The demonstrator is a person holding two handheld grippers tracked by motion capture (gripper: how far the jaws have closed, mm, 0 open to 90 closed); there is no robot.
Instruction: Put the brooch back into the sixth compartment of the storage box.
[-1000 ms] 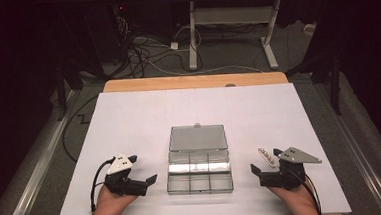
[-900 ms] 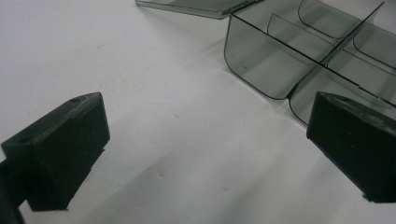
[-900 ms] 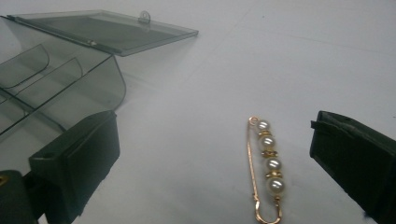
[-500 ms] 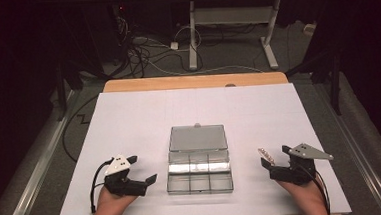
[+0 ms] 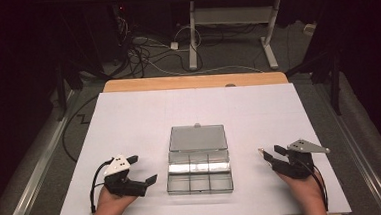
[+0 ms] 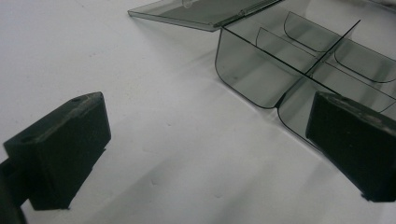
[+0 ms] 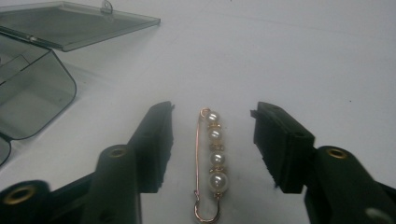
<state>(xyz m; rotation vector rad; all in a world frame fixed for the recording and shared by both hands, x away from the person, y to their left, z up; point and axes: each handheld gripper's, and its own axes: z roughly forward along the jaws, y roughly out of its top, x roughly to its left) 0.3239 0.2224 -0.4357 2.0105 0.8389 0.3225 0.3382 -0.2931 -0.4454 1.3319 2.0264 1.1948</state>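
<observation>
Right gripper (image 7: 212,140) jaws, just closing, straddle the pearl pin (image 7: 212,163) untouched; left gripper (image 6: 205,154) jaws gape beside the box (image 6: 299,70) edge.

The compartment box (image 5: 199,176) lies at the near middle of the table (image 5: 129,116), its open lid (image 5: 198,137) flat on the far side. The pearl pin (image 7: 212,163) lies right of the box, between the right gripper (image 7: 212,144) jaws, apart from both. The left gripper (image 5: 141,171) sits just left of the box.

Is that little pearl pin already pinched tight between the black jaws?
No, the pearl pin lies on the white table with a gap to each jaw of the right gripper.
</observation>
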